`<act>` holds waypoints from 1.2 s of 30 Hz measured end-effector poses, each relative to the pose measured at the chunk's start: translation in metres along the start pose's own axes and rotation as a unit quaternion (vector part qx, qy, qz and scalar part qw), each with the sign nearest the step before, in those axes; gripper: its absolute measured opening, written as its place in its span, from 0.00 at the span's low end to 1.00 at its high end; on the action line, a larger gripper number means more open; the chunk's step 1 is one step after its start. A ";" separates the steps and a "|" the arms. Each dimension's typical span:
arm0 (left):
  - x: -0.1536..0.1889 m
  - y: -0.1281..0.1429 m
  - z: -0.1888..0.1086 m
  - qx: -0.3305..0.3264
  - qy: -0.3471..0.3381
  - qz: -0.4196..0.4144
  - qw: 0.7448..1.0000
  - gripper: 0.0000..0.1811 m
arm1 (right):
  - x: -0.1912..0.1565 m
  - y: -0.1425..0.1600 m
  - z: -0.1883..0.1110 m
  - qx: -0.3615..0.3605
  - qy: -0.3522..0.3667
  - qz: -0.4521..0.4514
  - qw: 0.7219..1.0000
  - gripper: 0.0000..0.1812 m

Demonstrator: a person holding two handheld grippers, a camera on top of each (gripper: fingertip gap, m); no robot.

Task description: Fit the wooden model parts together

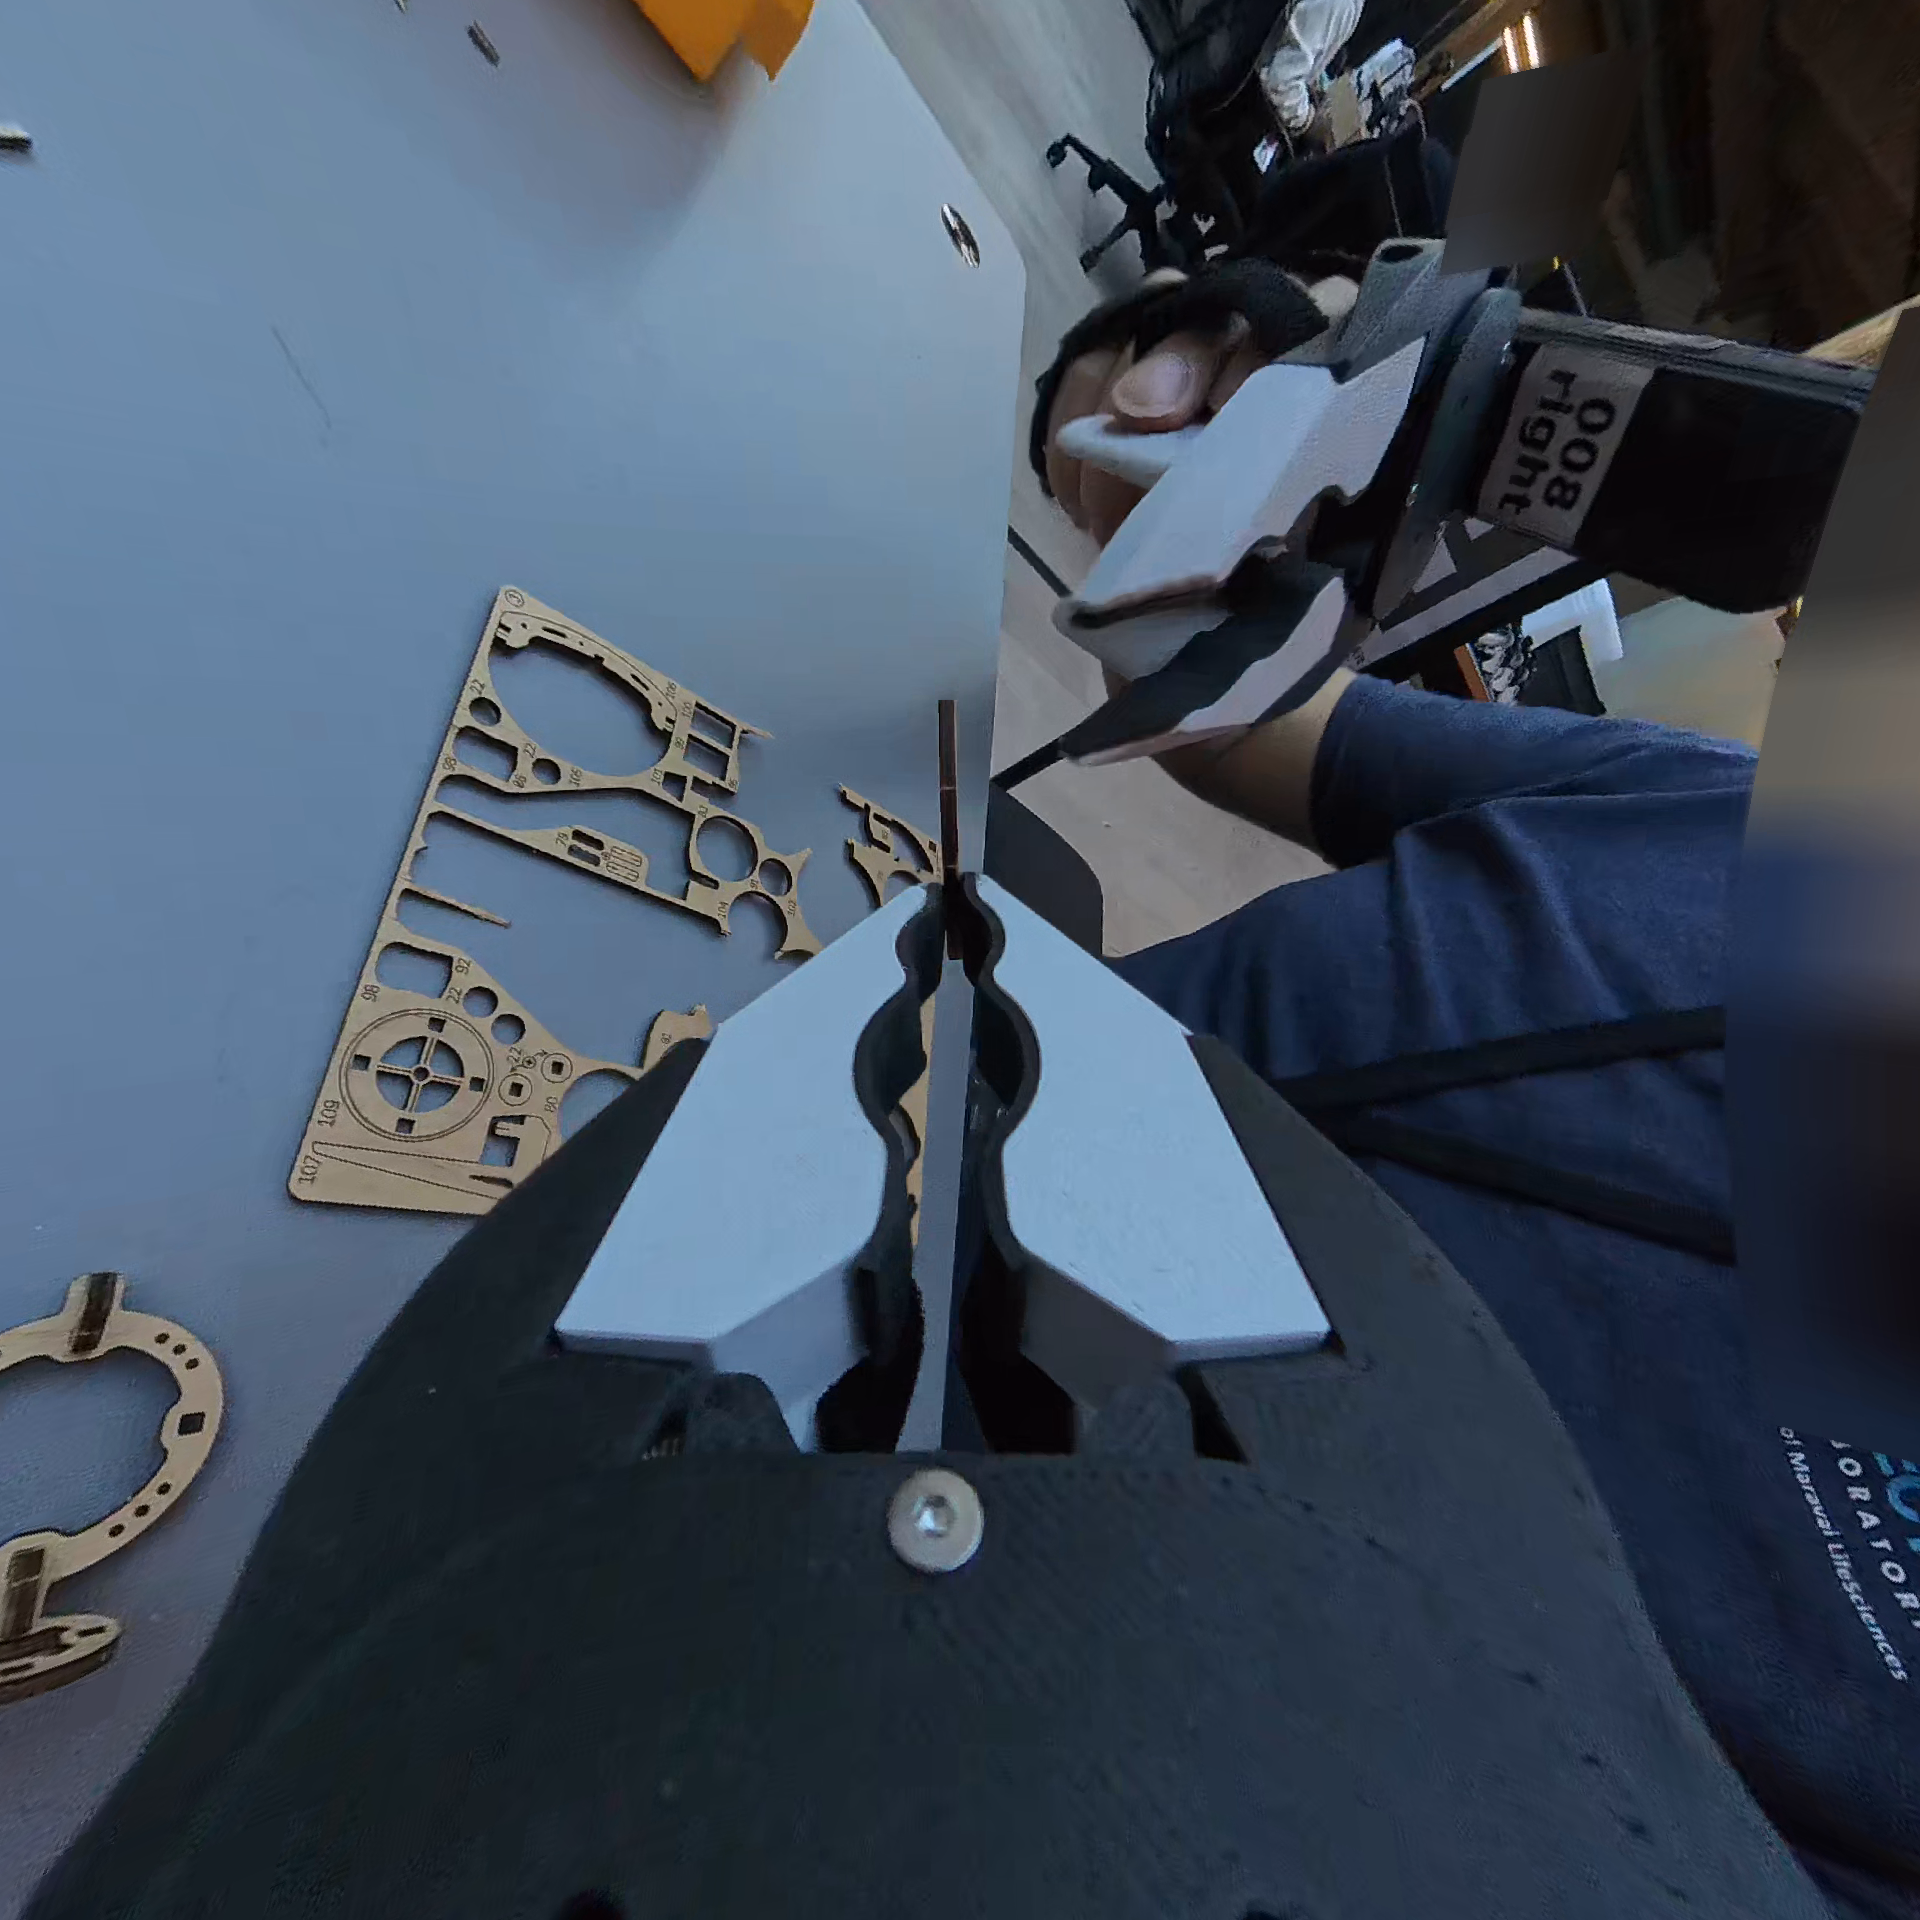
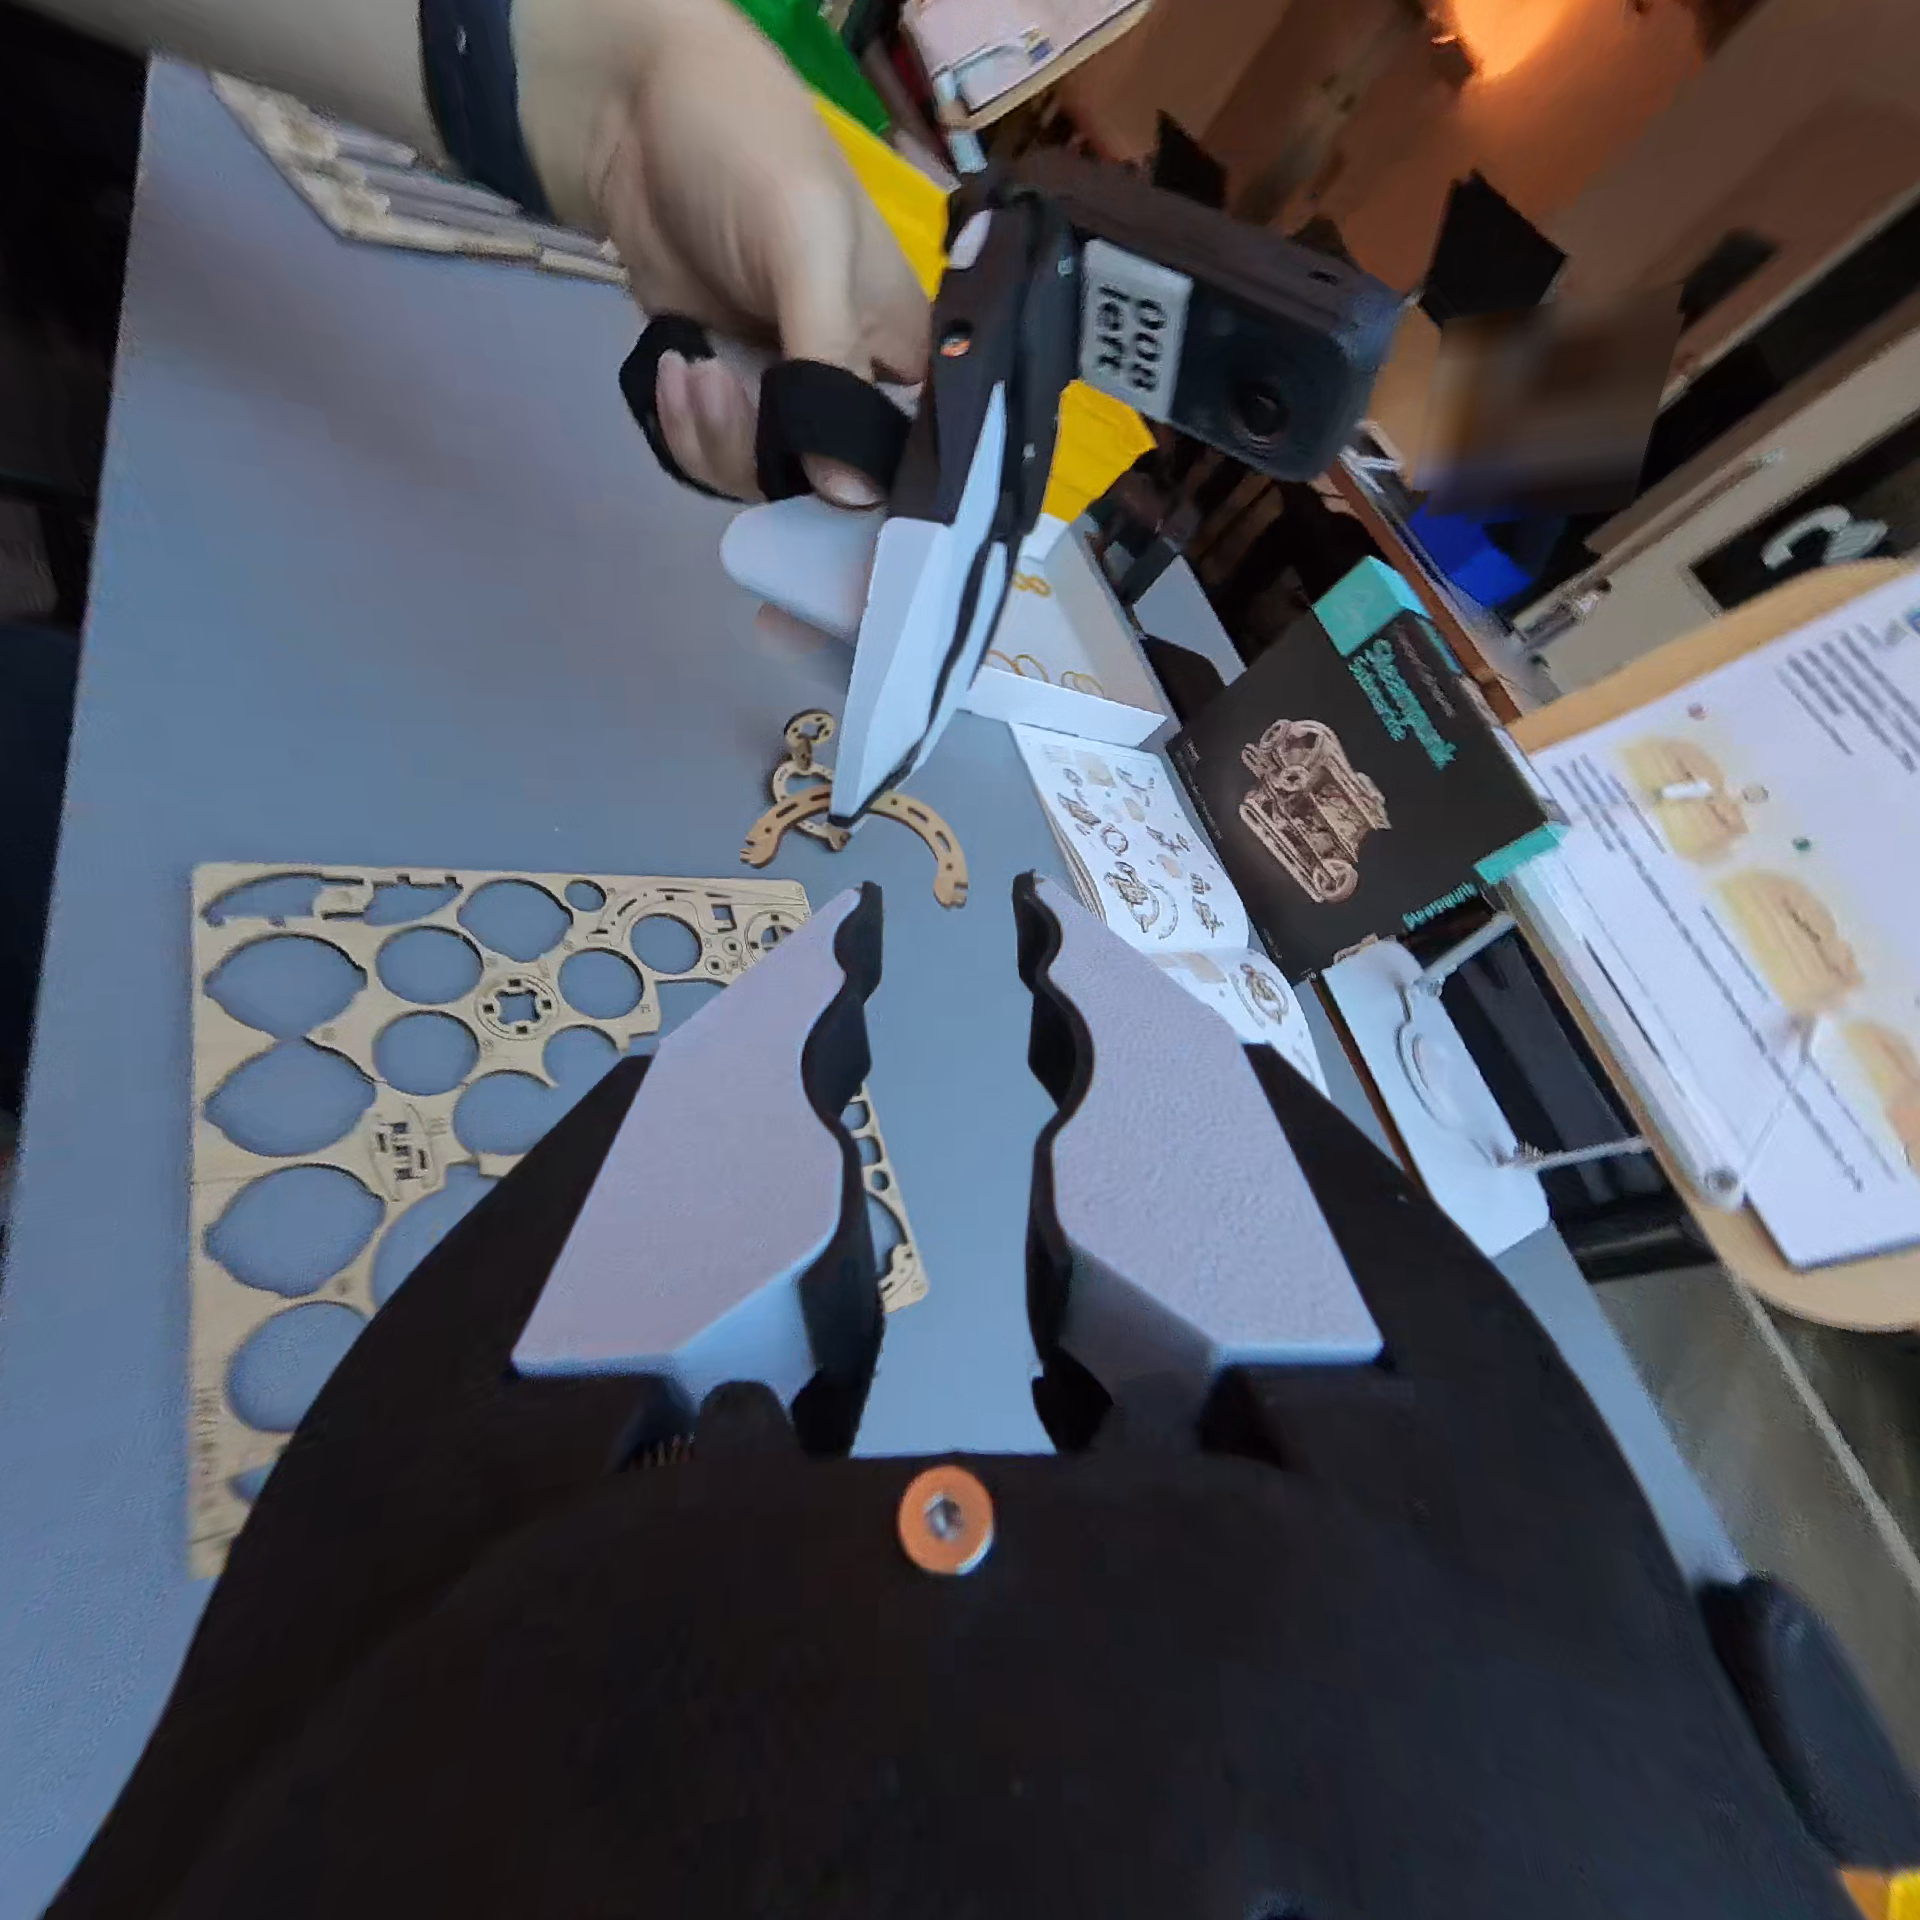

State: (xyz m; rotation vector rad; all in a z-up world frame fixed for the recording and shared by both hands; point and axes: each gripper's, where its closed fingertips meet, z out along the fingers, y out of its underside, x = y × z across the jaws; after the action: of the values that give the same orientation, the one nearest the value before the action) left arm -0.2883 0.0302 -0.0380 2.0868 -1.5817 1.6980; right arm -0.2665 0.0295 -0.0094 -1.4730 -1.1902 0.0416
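My left gripper (image 1: 951,894) is shut on a thin wooden part (image 1: 948,779), which I see edge-on sticking out past the fingertips. In the right wrist view the left gripper (image 2: 847,816) holds this horseshoe-shaped part (image 2: 920,816) just above the grey table (image 2: 416,520). My right gripper (image 2: 948,894) is open and empty, a short way in front of the held part. It also shows in the left wrist view (image 1: 1049,691), up and to the right. A ring-shaped wooden assembly (image 1: 156,1392) lies on the table.
Two laser-cut wooden sheets (image 1: 499,935) (image 2: 416,1039) lie flat on the table. An instruction booklet (image 2: 1132,862), a black box (image 2: 1351,769) and a stand with printed pages (image 2: 1766,883) sit at the right. The person's blue sleeve (image 1: 1507,935) is close by. Spacing between my two grippers at the tips: around 4 cm.
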 end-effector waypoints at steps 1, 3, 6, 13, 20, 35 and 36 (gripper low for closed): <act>0.000 0.001 0.000 -0.006 -0.003 0.001 1.000 0.00 | -0.001 0.001 0.009 -0.008 -0.010 -0.022 1.000 0.14; -0.006 0.003 -0.001 -0.007 -0.025 0.010 1.000 0.00 | -0.004 0.004 0.023 -0.024 -0.019 -0.058 0.998 0.14; -0.005 0.004 -0.002 0.003 -0.011 0.005 1.000 0.00 | -0.008 0.004 0.036 -0.026 -0.015 -0.095 0.995 0.04; -0.021 0.015 -0.003 0.001 0.002 -0.017 1.000 0.00 | -0.017 0.016 0.052 -0.039 -0.051 -0.072 0.995 0.07; -0.028 0.015 -0.010 0.001 0.017 -0.020 1.000 0.00 | -0.011 0.024 0.069 -0.051 -0.070 -0.042 0.995 0.04; -0.043 -0.100 -0.184 0.319 -0.157 0.115 0.928 0.15 | 0.158 0.001 0.075 0.057 0.138 0.020 0.989 0.04; -0.034 -0.110 -0.199 0.343 -0.174 0.140 0.913 0.16 | 0.163 -0.009 0.077 0.062 0.114 0.006 0.992 0.04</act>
State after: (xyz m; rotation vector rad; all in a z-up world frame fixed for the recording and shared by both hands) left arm -0.3516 0.2191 0.0775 2.7115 -1.5822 2.3637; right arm -0.2415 0.1920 0.0662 -1.3369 -0.9769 -0.0429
